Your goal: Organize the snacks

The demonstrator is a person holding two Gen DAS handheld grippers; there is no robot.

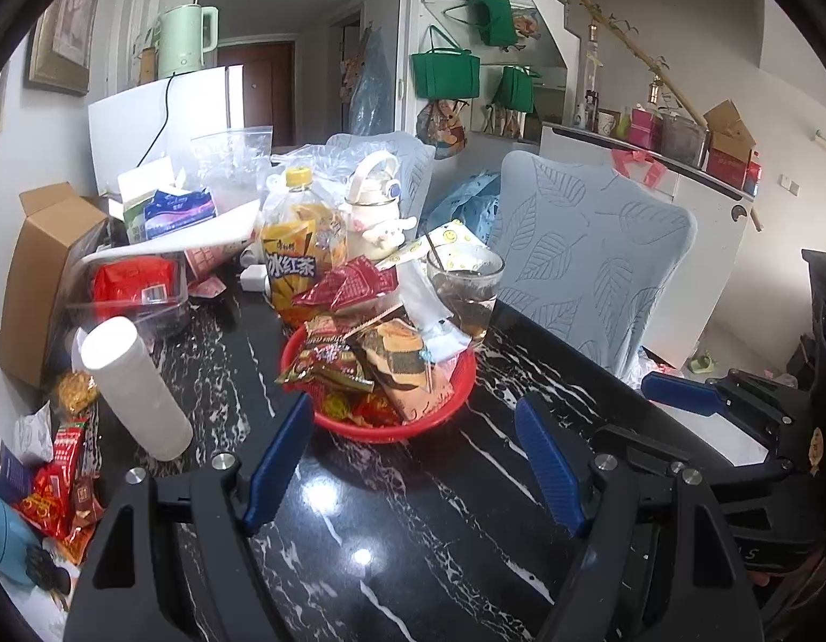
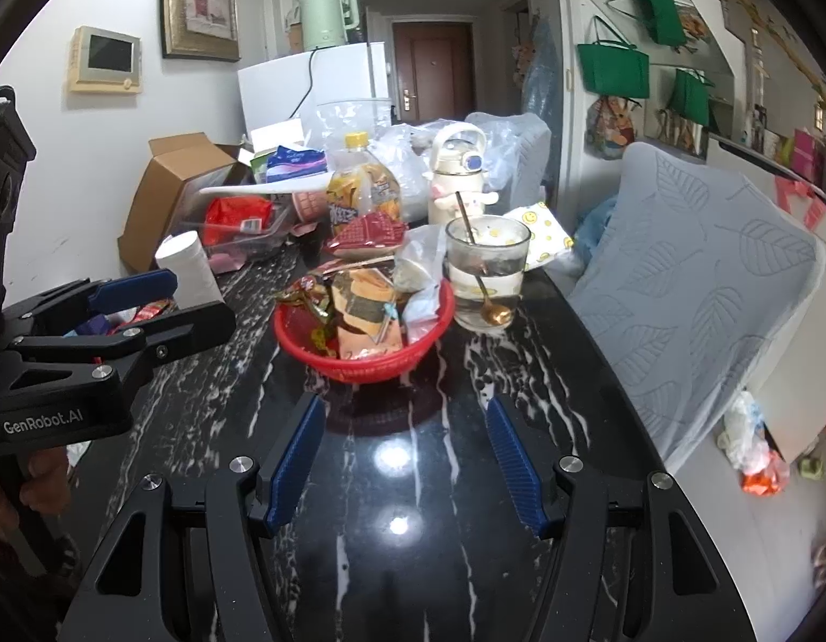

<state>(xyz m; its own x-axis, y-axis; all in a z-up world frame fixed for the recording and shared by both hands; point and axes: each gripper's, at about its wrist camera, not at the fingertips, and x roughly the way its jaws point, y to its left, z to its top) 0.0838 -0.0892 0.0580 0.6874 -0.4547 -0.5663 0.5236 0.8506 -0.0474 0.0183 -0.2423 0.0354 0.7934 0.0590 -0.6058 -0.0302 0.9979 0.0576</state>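
Observation:
A red plastic basket (image 1: 440, 422) (image 2: 306, 350) stands mid-table, heaped with snack packets (image 1: 397, 353) (image 2: 359, 299). My left gripper (image 1: 415, 406) is open just short of the basket's near rim, with nothing between its blue fingers. My right gripper (image 2: 405, 406) is also open and empty, a little back from the basket on the bare black marble table (image 2: 413, 562). More loose red snack packets (image 1: 60, 481) lie at the table's left edge. A red packet (image 1: 349, 283) leans behind the basket.
A white cylinder (image 1: 135, 385) lies left of the basket. Behind the basket are a glass with a spoon (image 2: 488, 278), an iced tea bottle (image 1: 295, 251), a clear box holding a red pack (image 1: 129, 283) and a cardboard box (image 1: 33, 267). A leaf-patterned chair (image 1: 589, 257) stands at the right edge.

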